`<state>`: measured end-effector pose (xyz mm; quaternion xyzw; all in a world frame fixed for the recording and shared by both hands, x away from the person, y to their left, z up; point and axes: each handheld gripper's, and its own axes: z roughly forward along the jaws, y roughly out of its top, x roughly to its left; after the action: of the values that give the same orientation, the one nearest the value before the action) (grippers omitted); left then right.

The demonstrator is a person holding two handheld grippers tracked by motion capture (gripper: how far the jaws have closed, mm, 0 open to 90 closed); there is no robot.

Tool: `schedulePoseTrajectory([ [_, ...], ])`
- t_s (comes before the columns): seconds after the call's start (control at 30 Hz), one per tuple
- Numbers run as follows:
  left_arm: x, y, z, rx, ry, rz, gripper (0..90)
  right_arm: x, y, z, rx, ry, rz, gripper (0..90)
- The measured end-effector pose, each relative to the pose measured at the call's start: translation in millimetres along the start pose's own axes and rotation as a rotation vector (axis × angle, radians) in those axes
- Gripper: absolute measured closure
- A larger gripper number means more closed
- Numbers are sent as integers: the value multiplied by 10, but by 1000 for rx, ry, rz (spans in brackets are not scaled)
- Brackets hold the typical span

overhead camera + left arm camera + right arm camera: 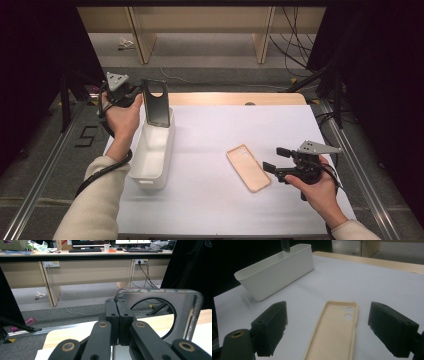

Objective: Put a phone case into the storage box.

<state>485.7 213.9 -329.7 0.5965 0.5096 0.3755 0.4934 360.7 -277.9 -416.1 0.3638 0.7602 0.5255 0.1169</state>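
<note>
My left gripper (140,94) is shut on the upper edge of a dark glossy phone case (156,103), which hangs upright over the far end of a white bin (153,150). In the left gripper view the jaws are pressed together on the case (180,312), whose round camera cutout shows to the right. A beige phone case (248,167) lies flat, inside up, on the white table right of centre. My right gripper (274,159) is open just right of it. In the right gripper view the beige case (335,331) lies between the wide-apart fingers (270,327).
The white bin (274,271) stands lengthwise along the left side of the white table cover (225,130). A wooden table edge (235,98) runs along the back. Desk legs and cables occupy the floor beyond.
</note>
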Motion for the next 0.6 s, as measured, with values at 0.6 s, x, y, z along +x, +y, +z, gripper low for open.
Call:
schedulePoseTrajectory([
  [0.6, 106, -89, 230, 23, 30, 18, 882, -3, -6, 5, 0, 1, -1, 168],
])
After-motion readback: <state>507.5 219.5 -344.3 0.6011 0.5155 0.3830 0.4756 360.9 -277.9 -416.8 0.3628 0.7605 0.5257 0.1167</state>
